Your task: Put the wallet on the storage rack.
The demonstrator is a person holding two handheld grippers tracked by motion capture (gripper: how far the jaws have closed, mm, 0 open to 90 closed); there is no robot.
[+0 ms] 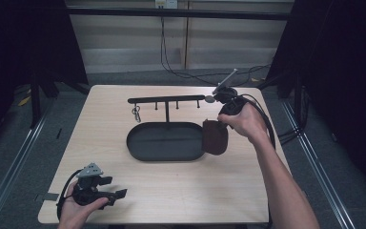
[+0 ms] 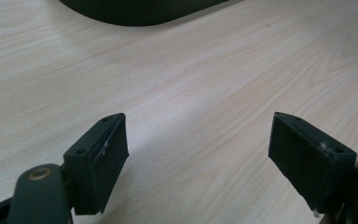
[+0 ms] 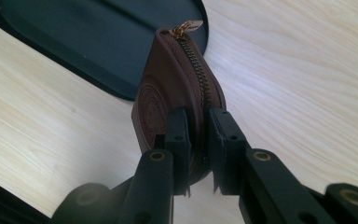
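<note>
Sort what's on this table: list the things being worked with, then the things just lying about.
In use:
- brown zip pouch, clamped edge-on in the right gripper
- black oval tray, which the pouch hangs beside

Lying about:
- key ring hanging on the hook rail
- left gripper, open and holding nothing, over bare table

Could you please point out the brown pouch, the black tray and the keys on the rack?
pouch [image 3: 158, 100]: right gripper view, its embossed side.
tray [image 1: 164, 141]: high view, its bare floor.
keys [image 1: 136, 113]: high view, the bunch hanging from the rack.
</note>
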